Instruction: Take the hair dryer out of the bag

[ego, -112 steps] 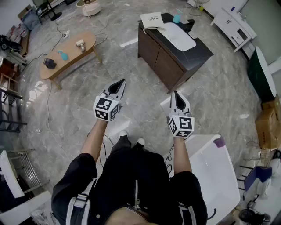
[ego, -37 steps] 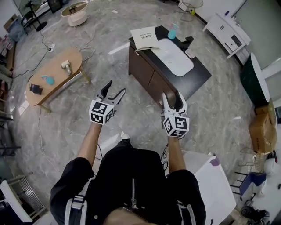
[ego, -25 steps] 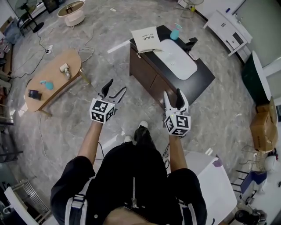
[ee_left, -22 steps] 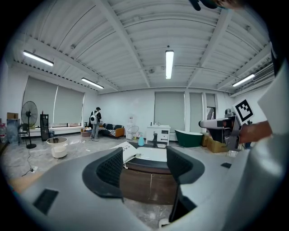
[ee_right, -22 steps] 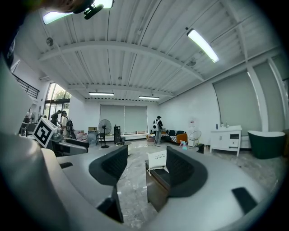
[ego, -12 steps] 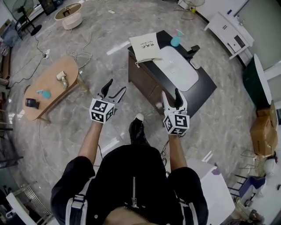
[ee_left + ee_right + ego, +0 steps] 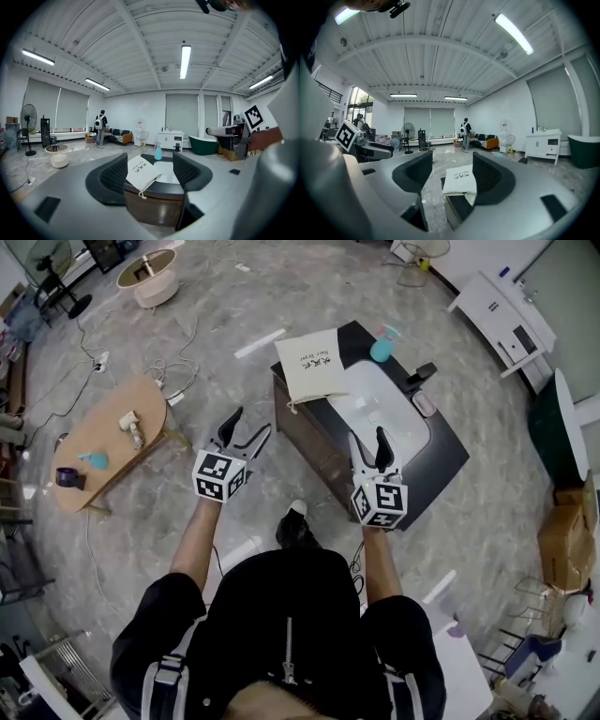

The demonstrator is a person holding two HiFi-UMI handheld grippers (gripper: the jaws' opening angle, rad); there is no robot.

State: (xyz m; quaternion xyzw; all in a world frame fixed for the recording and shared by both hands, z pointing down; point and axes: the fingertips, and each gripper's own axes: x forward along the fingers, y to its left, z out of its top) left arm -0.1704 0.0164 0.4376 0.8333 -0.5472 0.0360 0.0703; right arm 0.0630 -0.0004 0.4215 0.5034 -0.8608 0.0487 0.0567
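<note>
Fig. Holding L gripper (image 7: 248,423) w/ jaws spread wide, gripping nothing. Holding R gripper (image 7: 368,439) likewise, wide apart & empty. Sighting the bag (image 7: 312,365) through both jaw gaps in the gripper views, well beyond the tips, no contact. Hovering both grippers short of the cabinet (image 7: 441,451), approx. level w/ each other. Finding the bag flat on the cabinet's far-left corner, one edge overhanging, drawstring dangling, closed as far as visible. Seeing no dryer anywhere; presumably inside the bag. Judging progress: nothing done yet, bag untouched. Leaving all steps: reaching in, gripping the bag, opening it, pulling the dryer out. Counting: 2 grippers, 1 bag, 1 cabinet, 1 basin (image 7: 384,409), 1 bottle (image 7: 382,348) just beside the basin, 1 table (image 7: 150,407) off to the left w/ 3 small items.
</note>
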